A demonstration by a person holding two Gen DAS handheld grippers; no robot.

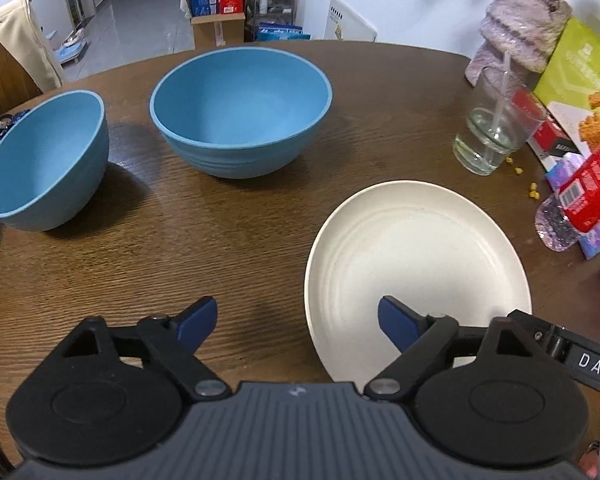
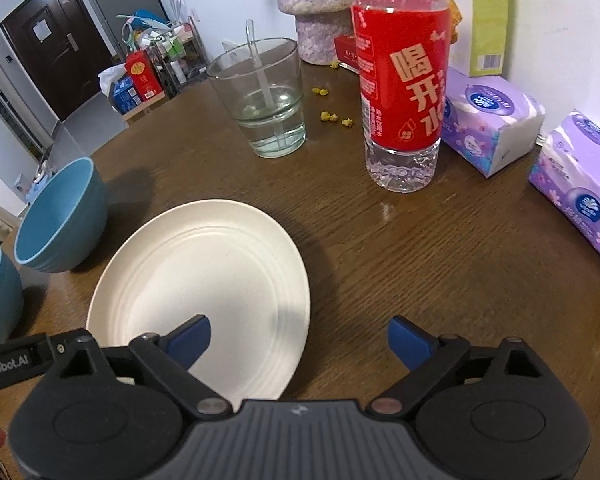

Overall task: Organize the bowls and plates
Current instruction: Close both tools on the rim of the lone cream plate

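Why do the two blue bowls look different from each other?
The bigger bowl is wider and sits flat and upright on the table. The smaller bowl is narrower and looks deeper, and it is tipped, so its opening faces sideways. The bigger one stands nearer the white plate. Both are the same blue and empty.

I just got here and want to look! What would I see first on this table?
Two blue bowls: the big bowl at the table's middle and a small bowl left of it. Nearer, on the right, lies a white plate. The red bottle stands behind the plate, beside a glass of water.
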